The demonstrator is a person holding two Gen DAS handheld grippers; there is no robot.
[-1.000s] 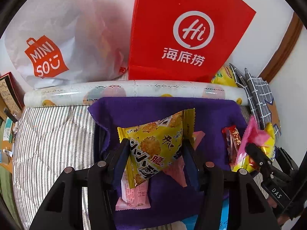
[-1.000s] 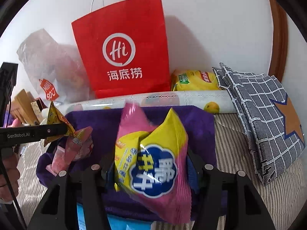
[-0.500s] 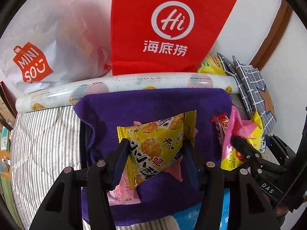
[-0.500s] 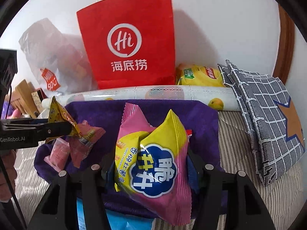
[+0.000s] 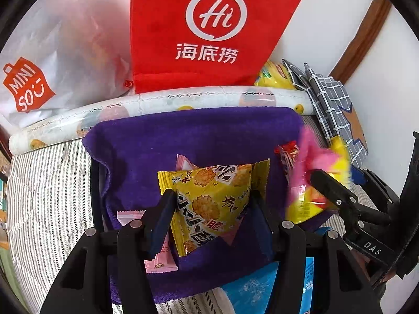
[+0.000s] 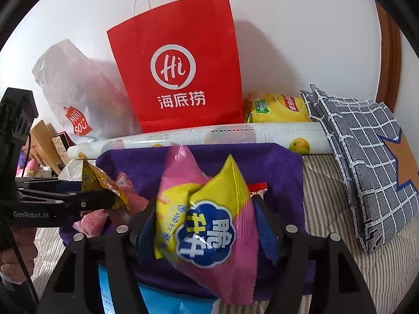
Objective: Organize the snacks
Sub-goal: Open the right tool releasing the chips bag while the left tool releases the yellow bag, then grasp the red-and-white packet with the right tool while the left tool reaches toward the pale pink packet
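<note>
Against the white wall, a tall red paper carrier bag (image 6: 180, 62) with white logo and twine handles, upright; beside it a translucent white plastic shopping bag (image 6: 76, 91) with an orange tag print. Striped grey quilted bedding (image 5: 47, 196), bearing a purple terry-cloth towel (image 5: 199, 130) draped over a dark bin. Rolled fruit-print plastic sheet (image 6: 235, 134) lying between towel and bags. Grey checked fabric pouch (image 6: 366, 162) at far right. Pink-and-yellow puffed snack bag (image 6: 209, 214) above the towel, between the fingers of the right gripper (image 6: 207, 225), whose jaws have just been opening; whether the pads press it cannot be told. Yellow rice-cracker packet (image 5: 212, 201) pinched in the left gripper (image 5: 212, 209), over small pink wrapped snacks (image 5: 157, 256) on the towel
</note>
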